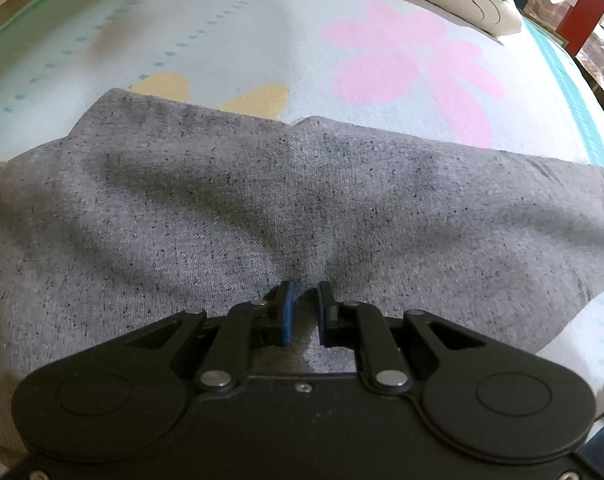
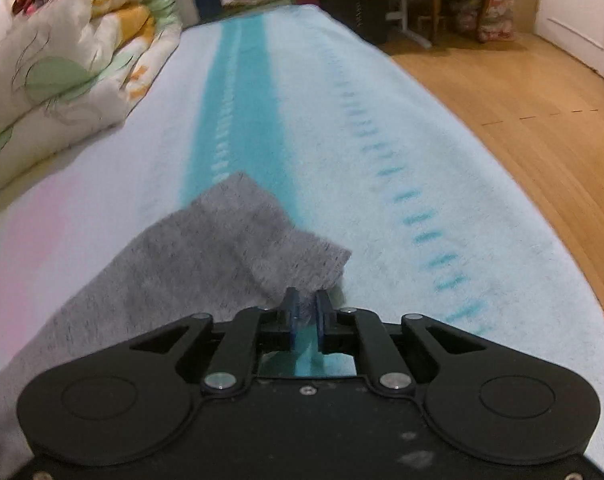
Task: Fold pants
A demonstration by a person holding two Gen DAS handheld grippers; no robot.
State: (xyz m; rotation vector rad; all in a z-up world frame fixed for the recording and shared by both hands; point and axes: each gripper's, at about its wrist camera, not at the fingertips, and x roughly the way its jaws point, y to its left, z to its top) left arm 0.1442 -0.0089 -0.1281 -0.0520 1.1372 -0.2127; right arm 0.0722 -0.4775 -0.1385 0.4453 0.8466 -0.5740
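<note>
We see the bed's pale blue blanket [image 1: 261, 32] filling the upper half of the left wrist view, printed with a large pink flower [image 1: 414, 68] at upper right and yellow shapes just above the cloth's far edge. In the right wrist view the same blanket [image 2: 342, 140] runs away up the centre with a teal stripe and dashed lines, wooden floor [image 2: 522, 112] along the right side, and a folded floral quilt [image 2: 61, 76] at upper left.

The grey speckled pants [image 1: 261, 208] lie spread across the middle of the left wrist view, wrinkled, with creases drawing in toward the lower centre. In the right wrist view the pants [image 2: 189, 264] stretch from the lower left toward the centre, one corner raised off the blanket.

At lower centre, our left gripper [image 1: 303, 289] has its blue pads nearly together, pinching a gather of the pants fabric. Our right gripper [image 2: 306, 298] is likewise clamped on the grey cloth's edge, its pads close with fabric between them.
</note>
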